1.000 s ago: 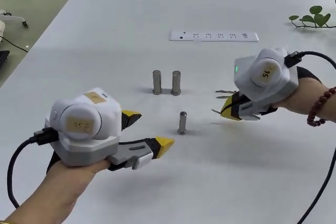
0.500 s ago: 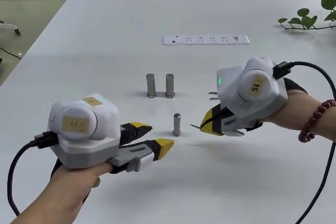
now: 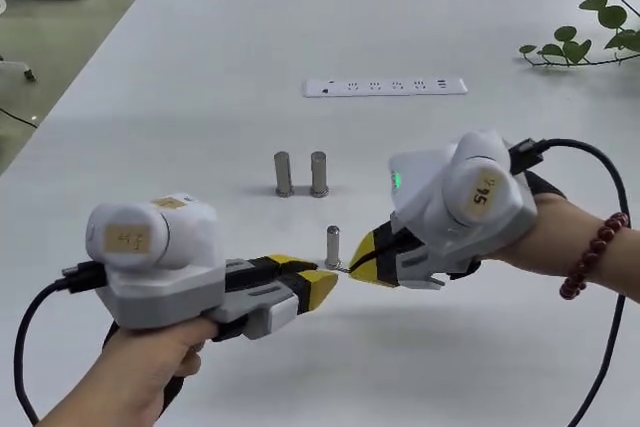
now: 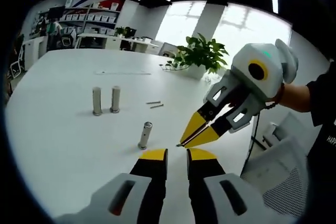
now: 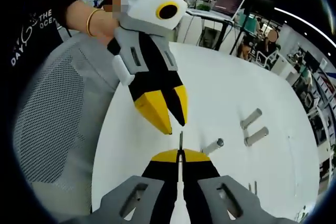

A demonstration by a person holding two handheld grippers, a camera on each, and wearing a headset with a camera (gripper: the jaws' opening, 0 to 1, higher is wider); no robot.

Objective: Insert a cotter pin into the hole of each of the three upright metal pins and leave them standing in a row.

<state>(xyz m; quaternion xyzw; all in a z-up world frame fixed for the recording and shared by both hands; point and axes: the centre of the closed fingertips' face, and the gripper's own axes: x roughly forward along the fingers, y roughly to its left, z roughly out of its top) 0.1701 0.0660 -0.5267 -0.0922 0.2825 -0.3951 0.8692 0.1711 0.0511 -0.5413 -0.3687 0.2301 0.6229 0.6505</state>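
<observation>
Yellow-tipped, the left gripper (image 3: 308,274) has its jaws a little apart, holding nothing. Just past it on the white table (image 3: 200,97) stands one metal pin (image 3: 333,245), a smooth steel cylinder. Two more pins (image 3: 318,173) stand side by side behind. The right gripper (image 3: 362,265) pinches a cotter pin (image 5: 180,139): thin, light wire, likely springy and slippery, best gripped near its head.

The dark shirt (image 5: 32,27) reads "DAY" and "THE OCE"; other labels are illegible.
</observation>
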